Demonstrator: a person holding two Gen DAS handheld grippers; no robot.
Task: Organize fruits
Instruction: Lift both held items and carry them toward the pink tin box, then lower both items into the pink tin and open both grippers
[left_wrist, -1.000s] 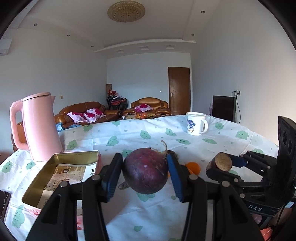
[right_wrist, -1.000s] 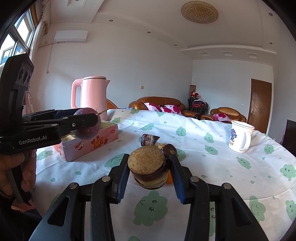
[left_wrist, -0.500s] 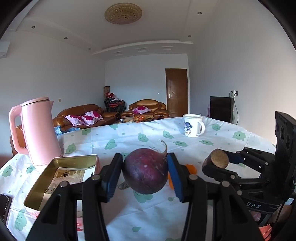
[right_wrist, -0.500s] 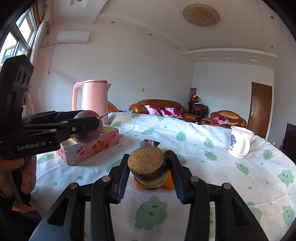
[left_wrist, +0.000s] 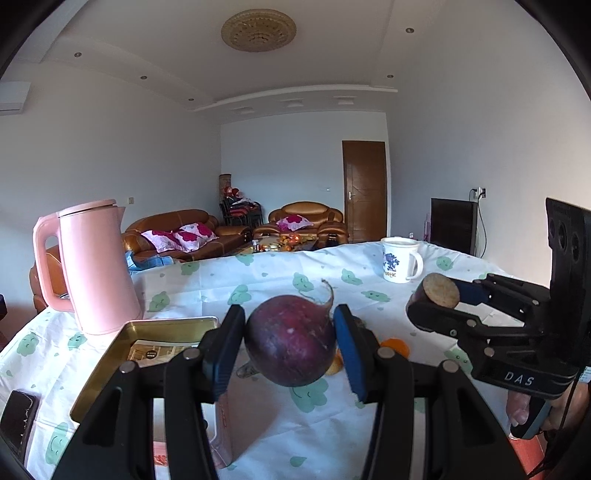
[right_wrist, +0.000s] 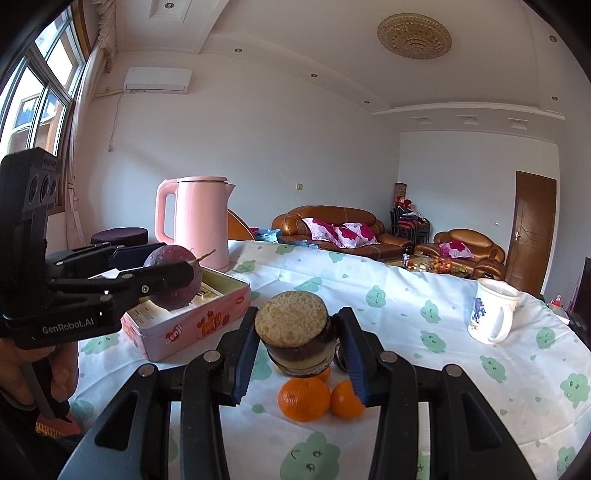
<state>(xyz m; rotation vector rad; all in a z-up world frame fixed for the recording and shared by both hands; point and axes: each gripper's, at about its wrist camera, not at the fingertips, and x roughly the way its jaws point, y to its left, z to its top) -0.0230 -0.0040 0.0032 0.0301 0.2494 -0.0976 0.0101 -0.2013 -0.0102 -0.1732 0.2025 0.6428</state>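
Note:
My left gripper (left_wrist: 290, 349) is shut on a round dark purple fruit (left_wrist: 290, 341) with a curled stem, held above the table; it also shows in the right wrist view (right_wrist: 173, 277). My right gripper (right_wrist: 299, 350) is shut on a cut purple fruit piece (right_wrist: 295, 332) with a tan cut face on top; it also shows in the left wrist view (left_wrist: 439, 295). Both are held above the tablecloth. Two oranges (right_wrist: 304, 398) (right_wrist: 345, 398) lie on the cloth below the right gripper. An open pink tin box (right_wrist: 192, 325) stands to the left, its gold inside visible in the left wrist view (left_wrist: 110, 354).
A pink kettle (left_wrist: 96, 269) stands behind the tin. A white mug (right_wrist: 491, 314) stands at the far right of the table. A dark phone (left_wrist: 16, 417) lies at the left table edge. A small dark object (right_wrist: 340, 360) lies behind the oranges.
Both grippers have risen a little with their fruits still held. The oranges on the cloth have come into view below the right gripper.

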